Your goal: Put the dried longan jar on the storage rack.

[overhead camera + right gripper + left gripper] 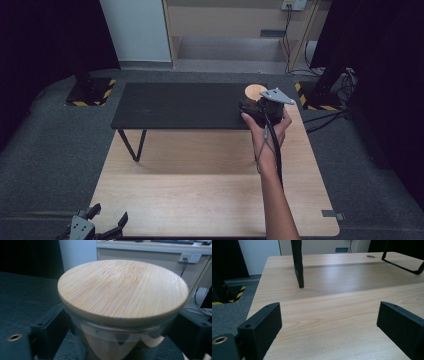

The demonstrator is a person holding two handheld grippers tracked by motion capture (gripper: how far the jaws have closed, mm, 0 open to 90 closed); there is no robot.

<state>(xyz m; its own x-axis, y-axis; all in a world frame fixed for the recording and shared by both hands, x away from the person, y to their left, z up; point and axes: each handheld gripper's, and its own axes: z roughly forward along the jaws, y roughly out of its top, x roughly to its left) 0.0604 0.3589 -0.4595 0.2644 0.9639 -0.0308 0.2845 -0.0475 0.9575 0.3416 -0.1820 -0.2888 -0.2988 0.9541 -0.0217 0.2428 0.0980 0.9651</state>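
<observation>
Now: clear glass jar (117,340) w/ round bamboo lid (122,290), upright betw right gripper (120,340) fingers, grip unclear.

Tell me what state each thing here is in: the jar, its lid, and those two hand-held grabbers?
Jar: upright on the black shelf, between the right gripper's fingers.
Wooden lid: on the jar, closed.
Right gripper: fingers either side of the jar; whether they press on it I cannot tell.
Left gripper: fingers wide apart, nothing between them, low over the wooden table.
</observation>
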